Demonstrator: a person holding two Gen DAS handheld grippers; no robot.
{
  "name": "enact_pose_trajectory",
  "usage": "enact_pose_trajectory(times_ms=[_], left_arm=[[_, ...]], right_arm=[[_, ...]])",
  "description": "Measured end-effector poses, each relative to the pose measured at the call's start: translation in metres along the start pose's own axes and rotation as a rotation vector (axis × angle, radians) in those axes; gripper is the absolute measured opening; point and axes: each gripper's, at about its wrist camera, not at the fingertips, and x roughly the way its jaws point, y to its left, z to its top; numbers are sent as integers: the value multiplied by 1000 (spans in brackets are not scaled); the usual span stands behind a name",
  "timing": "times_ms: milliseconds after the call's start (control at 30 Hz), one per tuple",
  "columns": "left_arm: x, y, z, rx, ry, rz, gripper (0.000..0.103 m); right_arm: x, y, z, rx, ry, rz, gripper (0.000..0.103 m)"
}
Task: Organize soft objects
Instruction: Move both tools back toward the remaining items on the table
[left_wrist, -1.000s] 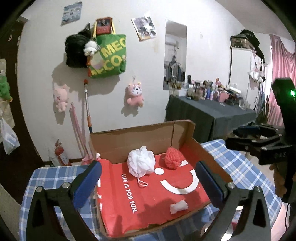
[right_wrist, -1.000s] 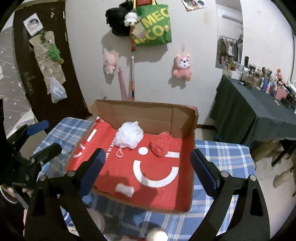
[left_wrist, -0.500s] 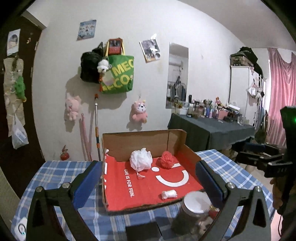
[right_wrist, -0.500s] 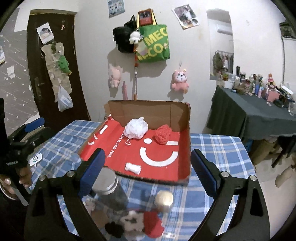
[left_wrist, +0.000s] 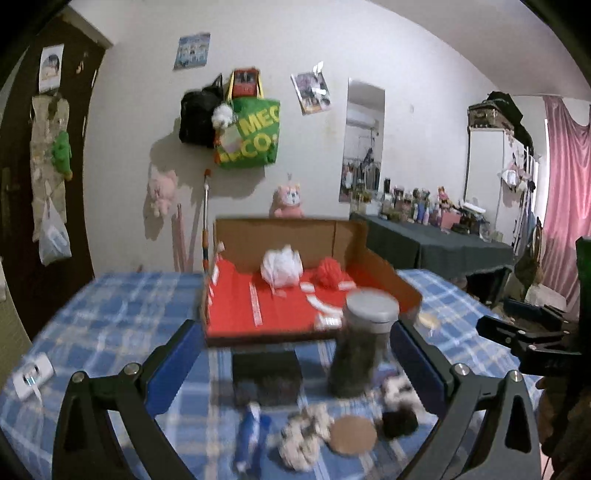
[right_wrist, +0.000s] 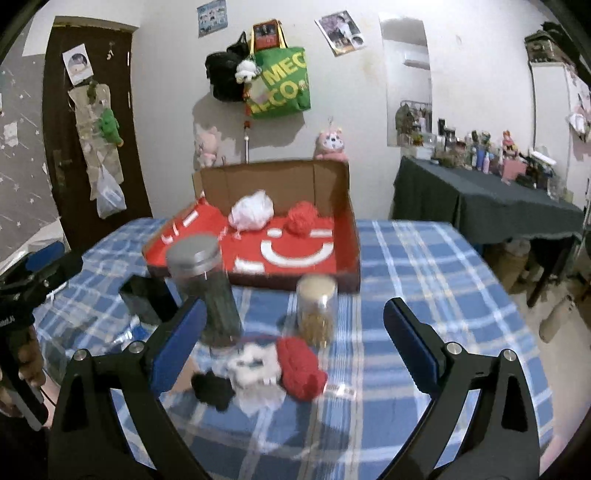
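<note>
Both grippers, left (left_wrist: 291, 354) and right (right_wrist: 293, 332), spread wide, holding nothing, above the table's near edge. Between right fingers: plush cluster (right_wrist: 258, 373), apparently one toy, though blur hides this. Two jars (right_wrist: 201, 288) beside it. Red box (right_wrist: 347, 236) at table's middle holds three soft items: white puff (right_wrist: 251, 214), red puff (right_wrist: 303, 218), small white piece (left_wrist: 327, 321). Task looks partly done; plush left.

Blue plaid table (right_wrist: 424, 266) holds a cardboard tray (right_wrist: 347, 236) at 12 o'clock; two jars, plush toys nearer, centre.
</note>
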Motion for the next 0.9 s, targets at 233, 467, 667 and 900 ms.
enact_pose_trajectory(times_ms=[233,467,667,900], left_arm=[[27,6,-52,-29,140,31,103],[38,16,-75,-41,204,57,103],[44,24,-73,-59,220,69,103],[54,35,-69,-54,256,70,103]], right_arm=[[23,0,-41,17,78,-2,98],[40,-2,-61,37,141,8,98],[46,-3,-62,44,159,12,98],[52,-4,-38,55,165,44,98]])
